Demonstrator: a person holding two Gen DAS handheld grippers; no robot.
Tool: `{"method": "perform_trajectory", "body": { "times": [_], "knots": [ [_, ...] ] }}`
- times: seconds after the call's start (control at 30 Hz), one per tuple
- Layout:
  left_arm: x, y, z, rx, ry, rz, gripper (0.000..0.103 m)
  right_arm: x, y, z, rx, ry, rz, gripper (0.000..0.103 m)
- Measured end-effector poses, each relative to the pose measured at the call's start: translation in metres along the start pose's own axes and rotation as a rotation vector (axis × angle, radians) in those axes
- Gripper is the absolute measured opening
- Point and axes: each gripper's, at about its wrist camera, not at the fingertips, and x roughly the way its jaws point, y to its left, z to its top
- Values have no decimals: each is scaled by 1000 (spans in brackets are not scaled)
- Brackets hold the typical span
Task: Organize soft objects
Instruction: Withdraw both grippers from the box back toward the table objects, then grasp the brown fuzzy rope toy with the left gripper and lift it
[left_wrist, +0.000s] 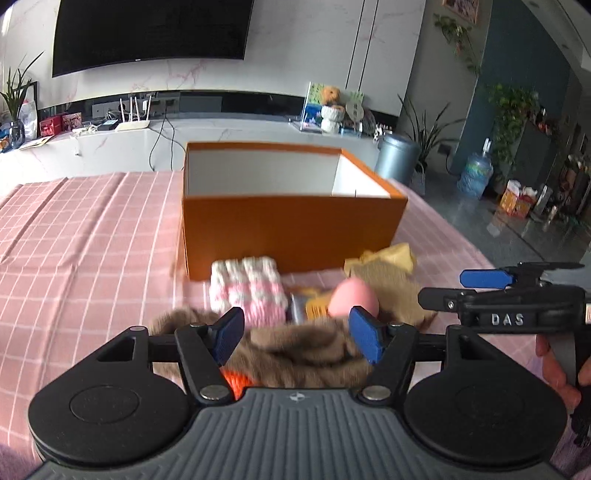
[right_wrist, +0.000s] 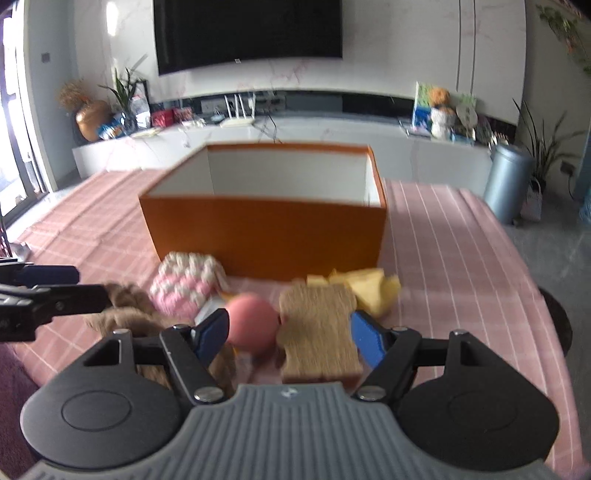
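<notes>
An open orange box (left_wrist: 291, 229) (right_wrist: 266, 236) with a white inside stands on the pink checked tablecloth. In front of it lies a heap of soft things: a pink-and-white knitted piece (left_wrist: 247, 291) (right_wrist: 186, 284), a pink egg-shaped sponge (left_wrist: 352, 297) (right_wrist: 251, 321), a brown furry cloth (left_wrist: 295, 354) (right_wrist: 125, 310), a tan bread-shaped pad (right_wrist: 317, 332), a yellow sponge (left_wrist: 388, 256) (right_wrist: 373, 291) and something orange (left_wrist: 236, 382). My left gripper (left_wrist: 297, 338) is open above the brown cloth. My right gripper (right_wrist: 290, 338) is open over the pink sponge and tan pad. Neither holds anything.
The tablecloth (left_wrist: 85, 240) covers the table, whose right edge drops to a grey floor. A grey bin (right_wrist: 508, 181) stands beyond it. A white TV bench with a router, plants and a plush toy (left_wrist: 330, 110) runs along the back wall under a dark screen.
</notes>
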Motion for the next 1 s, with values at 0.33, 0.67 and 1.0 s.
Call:
{"method": "perform_trajectory", "body": {
  "times": [0.33,0.67,1.0],
  "knots": [
    [21,19,-29,-419,112,-41,82,21,28,-13,-49,58,113,53],
    [66,28,-25,-686,218,-2,89,46,32,-11,-56,117,187,16],
    [99,10,-16,-739,242,159,88,57,36,-18,-99,150,194,12]
  ]
}}
